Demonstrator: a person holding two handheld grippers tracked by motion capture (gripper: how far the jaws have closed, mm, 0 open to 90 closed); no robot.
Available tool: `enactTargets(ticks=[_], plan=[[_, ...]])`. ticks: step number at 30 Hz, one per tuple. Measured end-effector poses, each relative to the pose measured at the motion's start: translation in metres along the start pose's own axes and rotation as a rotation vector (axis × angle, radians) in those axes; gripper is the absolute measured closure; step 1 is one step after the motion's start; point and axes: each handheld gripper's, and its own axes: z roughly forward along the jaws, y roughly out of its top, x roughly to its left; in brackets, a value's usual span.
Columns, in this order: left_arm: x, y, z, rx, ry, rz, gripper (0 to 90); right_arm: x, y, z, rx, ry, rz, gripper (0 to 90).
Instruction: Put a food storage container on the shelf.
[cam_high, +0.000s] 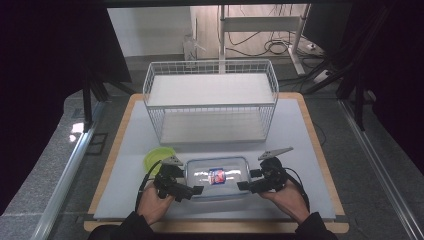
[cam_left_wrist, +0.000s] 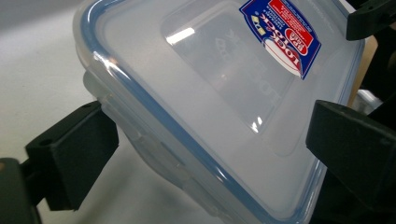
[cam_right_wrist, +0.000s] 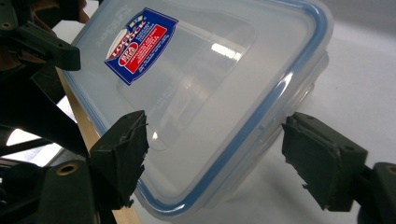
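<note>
At the near edge of the table, two hands are seen coming in from below in the high view, each wrapped around a black gripper. The left gripper (cam_high: 194, 189) is set at the left end of a clear plastic container (cam_high: 217, 176), and the right gripper (cam_high: 243, 185) at its right end. In the left gripper view the jaws are spread wide, with a corner of the container (cam_left_wrist: 196, 107) lying between them; the left gripper (cam_left_wrist: 210, 140) does not appear to be pressing on it. In the right gripper view the jaws are likewise spread, and the container (cam_right_wrist: 201, 98) end sits between them with a gap visible on the right side, where the right gripper (cam_right_wrist: 215, 158) is placed. The container is closed by a translucent lid with a blue seal, and a blue and red label (cam_high: 216, 176) is stuck on top. A green lid (cam_high: 157, 159) is seen just beyond the left gripper, on the grey mat (cam_high: 300, 150). Farther back, a white wire rack (cam_high: 210, 100) with two shelves is stood on the mat.
</note>
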Motion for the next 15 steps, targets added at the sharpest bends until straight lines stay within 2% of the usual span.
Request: enactTargets(ticks=[3,5,7,10,12,14,15], plan=[[-0.003,-0.003,-0.003,-0.008,0.006,0.006,6.6,0.003,-0.003,-0.004,-0.003,-0.010,-0.013,28.3],[-0.008,-0.008,-0.007,-0.019,0.008,0.021,9.3,0.006,-0.009,-0.010,-0.020,-0.014,-0.017,36.1],[-0.009,-0.010,-0.009,-0.016,0.010,0.031,12.3,0.007,-0.010,-0.012,-0.027,-0.019,-0.018,38.5],[-0.022,-0.015,-0.015,0.011,0.051,0.128,12.0,0.014,-0.014,-0.019,-0.043,-0.042,-0.027,46.5],[-0.027,-0.016,-0.017,0.007,0.086,0.148,14.9,0.016,-0.016,-0.021,-0.048,-0.052,-0.032,49.0],[-0.027,-0.017,-0.020,-0.002,0.080,0.143,18.1,0.017,-0.017,-0.023,-0.054,-0.051,-0.025,51.3],[-0.025,-0.018,-0.022,-0.020,0.065,0.115,21.7,0.017,-0.018,-0.023,-0.056,-0.046,-0.017,52.2]])
